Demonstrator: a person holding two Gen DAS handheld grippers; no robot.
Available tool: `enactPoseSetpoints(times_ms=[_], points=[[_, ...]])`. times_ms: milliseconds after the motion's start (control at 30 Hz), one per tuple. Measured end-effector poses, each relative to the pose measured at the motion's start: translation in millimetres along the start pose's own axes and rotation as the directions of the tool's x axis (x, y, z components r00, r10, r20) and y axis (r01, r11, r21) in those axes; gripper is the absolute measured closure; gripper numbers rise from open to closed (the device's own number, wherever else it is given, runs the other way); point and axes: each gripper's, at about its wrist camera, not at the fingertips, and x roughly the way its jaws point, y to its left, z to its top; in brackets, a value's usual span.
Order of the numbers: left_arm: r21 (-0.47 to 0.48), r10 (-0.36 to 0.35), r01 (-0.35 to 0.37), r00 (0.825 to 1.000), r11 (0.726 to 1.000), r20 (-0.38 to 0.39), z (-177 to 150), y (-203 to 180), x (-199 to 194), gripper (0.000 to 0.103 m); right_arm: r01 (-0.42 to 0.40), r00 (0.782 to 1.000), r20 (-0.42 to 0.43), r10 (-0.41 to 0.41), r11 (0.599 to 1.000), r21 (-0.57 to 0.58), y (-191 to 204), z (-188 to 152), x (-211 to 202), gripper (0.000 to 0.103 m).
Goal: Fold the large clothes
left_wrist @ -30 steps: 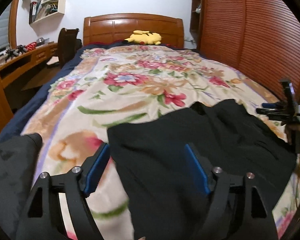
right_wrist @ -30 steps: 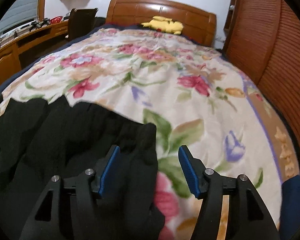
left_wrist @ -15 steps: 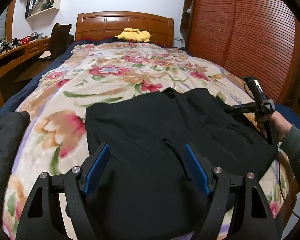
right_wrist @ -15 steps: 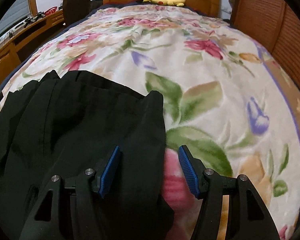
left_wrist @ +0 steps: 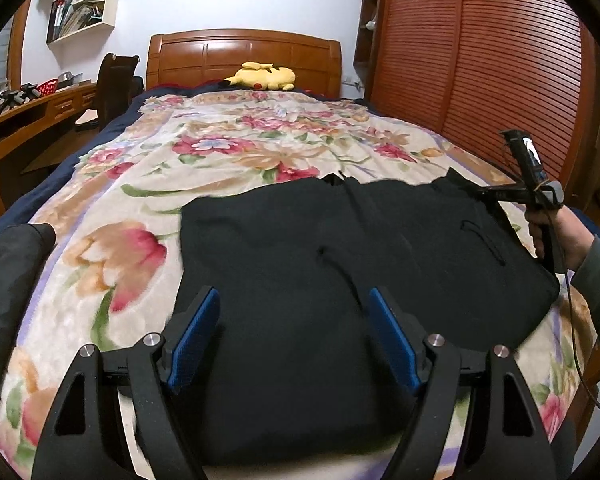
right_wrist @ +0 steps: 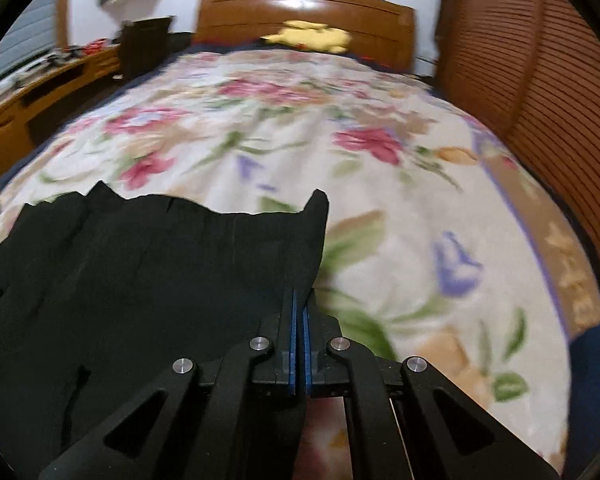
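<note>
A large black garment [left_wrist: 340, 260] lies spread across the near end of the floral blanket [left_wrist: 220, 148] on the bed. My left gripper [left_wrist: 294, 320] hovers open just above the garment's near left part, with cloth below its blue pads and nothing pinched. In the right wrist view my right gripper [right_wrist: 300, 296] is shut on the garment [right_wrist: 140, 280], its blue pads pressed together over the cloth's right edge. The left wrist view shows that right gripper [left_wrist: 482, 196] at the garment's far right edge, held by a person's hand [left_wrist: 568, 236].
A second dark garment [left_wrist: 8, 280] lies at the bed's near left edge. A yellow plush toy [left_wrist: 262, 76] rests by the wooden headboard [left_wrist: 244, 52]. A slatted wooden wardrobe [left_wrist: 480, 60] lines the right side; a desk [left_wrist: 28, 108] and chair [left_wrist: 116, 80] stand left.
The right jaws have closed from wide apart onto the black garment's right edge. The left gripper has moved rightward over the garment and stays open.
</note>
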Motion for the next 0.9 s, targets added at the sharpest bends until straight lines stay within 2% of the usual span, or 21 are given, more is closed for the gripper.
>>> enactPoseSetpoints(times_ms=[67,200,267,367,433,500,533,600,733,900], points=[[0.016,0.010,-0.009,1.000,1.000,-0.005,-1.7,-3.1,-0.2,0.025,0.033,0.999,-0.011,-0.033,0.999,-0.007,0.5,-1.7,2.6,0.101],[0.047,0.026,-0.026,1.000,0.999,-0.005,-4.6,-10.8,-2.8,0.025,0.020,1.000,0.002,-0.020,1.000,-0.004,4.3,-4.9,-9.2,0.101],[0.048,0.020,-0.020,1.000,0.999,-0.004,-4.7,-12.1,-4.3,0.025,0.024,1.000,0.011,-0.024,1.000,-0.011,5.0,-8.4,-18.4,0.096],[0.052,0.014,-0.014,1.000,0.999,-0.003,-4.9,-14.1,-6.6,0.025,0.003,1.000,0.001,-0.003,0.999,-0.041,18.6,-15.6,-35.0,0.094],[0.056,0.010,-0.010,1.000,0.998,-0.002,-5.4,-16.4,-7.7,0.025,-0.002,1.000,0.004,0.003,0.997,-0.071,20.7,-23.9,-46.5,0.085],[0.060,0.003,-0.003,1.000,0.998,-0.002,-5.7,-18.8,-7.9,0.025,-0.020,1.000,0.008,0.021,0.997,-0.081,25.1,-34.6,-55.7,0.069],[0.062,0.001,-0.001,1.000,0.998,-0.002,-5.9,-20.0,-8.2,0.025,-0.037,0.999,0.012,0.038,0.996,-0.080,26.8,-38.3,-61.5,0.066],[0.064,-0.002,0.002,1.000,0.998,0.000,-5.4,-22.3,-8.9,0.025,-0.061,0.997,0.033,0.064,0.994,-0.093,32.4,-45.6,-73.4,0.052],[0.063,-0.006,0.006,1.000,0.998,0.003,-5.9,-24.3,-10.7,0.025,-0.065,0.995,0.063,0.076,0.984,-0.165,54.9,-58.5,-93.2,0.049],[0.066,-0.003,0.003,1.000,0.998,0.003,-6.9,-24.4,-12.9,0.025,-0.122,0.990,0.039,0.134,0.967,-0.224,84.0,-71.9,-104.1,0.049]])
